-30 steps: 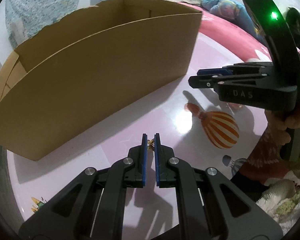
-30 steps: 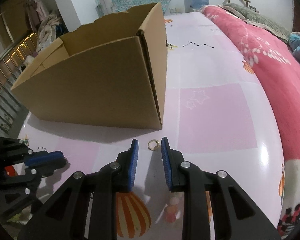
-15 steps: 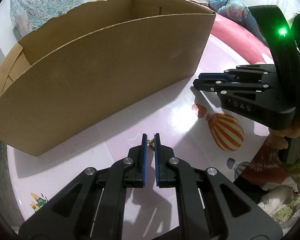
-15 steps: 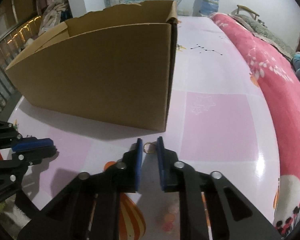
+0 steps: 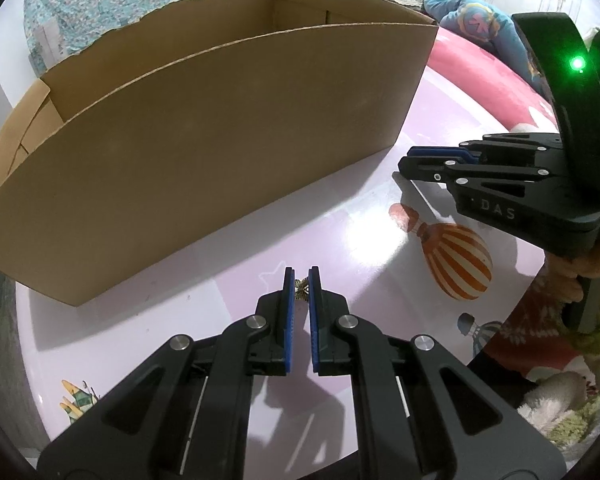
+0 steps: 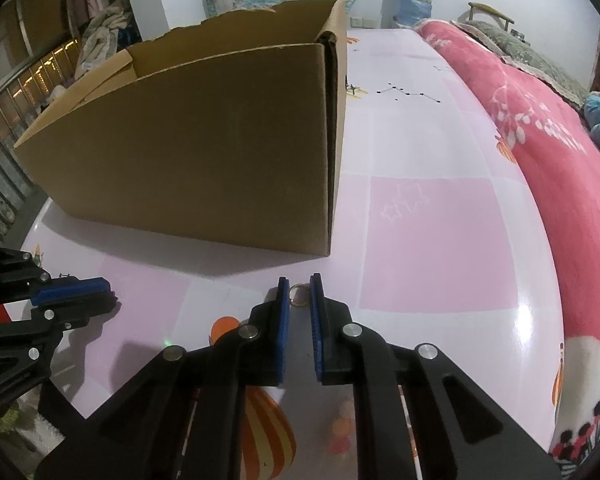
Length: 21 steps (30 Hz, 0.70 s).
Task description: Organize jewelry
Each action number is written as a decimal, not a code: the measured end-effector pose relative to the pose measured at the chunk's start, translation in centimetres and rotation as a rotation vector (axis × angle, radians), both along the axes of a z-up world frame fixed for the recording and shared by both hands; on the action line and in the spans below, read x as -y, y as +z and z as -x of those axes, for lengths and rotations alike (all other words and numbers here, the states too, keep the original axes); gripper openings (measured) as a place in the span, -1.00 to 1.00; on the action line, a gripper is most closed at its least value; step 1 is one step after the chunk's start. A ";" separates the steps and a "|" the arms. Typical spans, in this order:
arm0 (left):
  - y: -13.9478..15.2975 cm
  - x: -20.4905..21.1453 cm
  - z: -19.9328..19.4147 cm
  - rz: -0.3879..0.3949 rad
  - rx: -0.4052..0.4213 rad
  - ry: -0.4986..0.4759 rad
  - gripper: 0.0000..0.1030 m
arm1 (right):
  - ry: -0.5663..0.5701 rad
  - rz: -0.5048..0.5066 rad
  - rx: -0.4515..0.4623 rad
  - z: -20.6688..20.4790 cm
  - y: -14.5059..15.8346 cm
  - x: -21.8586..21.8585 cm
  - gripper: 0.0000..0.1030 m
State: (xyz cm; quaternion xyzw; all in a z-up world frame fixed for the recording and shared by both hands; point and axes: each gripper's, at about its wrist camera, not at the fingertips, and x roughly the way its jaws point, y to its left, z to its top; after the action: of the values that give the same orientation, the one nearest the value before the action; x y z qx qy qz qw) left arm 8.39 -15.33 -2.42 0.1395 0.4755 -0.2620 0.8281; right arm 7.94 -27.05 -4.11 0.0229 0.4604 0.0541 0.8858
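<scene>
Both pieces of jewelry are in the grasp of the fingers; neither has reached the box.

Left: the left gripper (image 5: 301, 280) stands with its fingers (image 5: 287, 312) drawn narrow onto a small gold ornament (image 5: 301, 289), possibly butterfly-shaped, though too small to tell for certain. The ornament sits pinched at the very tips, between the two blue pads. Ahead of the fingertips and to their left rises the near wall of the cardboard box (image 5: 220, 152), open at the top; its interior is hidden from this view, so what it already contains cannot be told. Below the fingers lies the glossy pink tabletop (image 5: 228, 280), printed with a striped balloon to the right of the tips.

Right: the right gripper (image 6: 299, 294) has its fingers (image 6: 317, 332) nearly together, with a small gold ring (image 6: 299, 292) caught between the tips. The pads appear to meet the ring on both sides. Whether the ring touches the tabletop or hangs just above it cannot be told. The near corner of the box stands just ahead of these fingertips, slightly to their right; the box's long wall runs off to the left.

Progress, as judged: two pieces are grasped. The remaining work is to lift each one over the box rim and release it inside. No further loose jewelry is visible on the tabletop.
</scene>
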 end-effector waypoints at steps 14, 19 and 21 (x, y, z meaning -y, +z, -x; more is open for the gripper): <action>-0.1 0.2 0.1 -0.001 0.006 0.012 -0.89 | 0.001 -0.014 0.004 0.8 0.6 -0.1 -0.80; -0.2 0.2 0.1 -0.002 0.008 0.014 -0.89 | -0.001 -0.019 0.009 1.1 1.0 -0.2 -0.80; -0.2 0.2 0.1 -0.001 0.009 0.015 -0.89 | -0.003 -0.023 0.012 1.2 1.1 -0.1 -0.80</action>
State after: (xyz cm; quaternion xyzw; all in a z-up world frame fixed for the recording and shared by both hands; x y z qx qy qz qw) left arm 8.26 -15.52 -2.60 0.1377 0.4728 -0.2550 0.8321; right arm 6.70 -26.91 -3.00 0.0333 0.4545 0.0583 0.8882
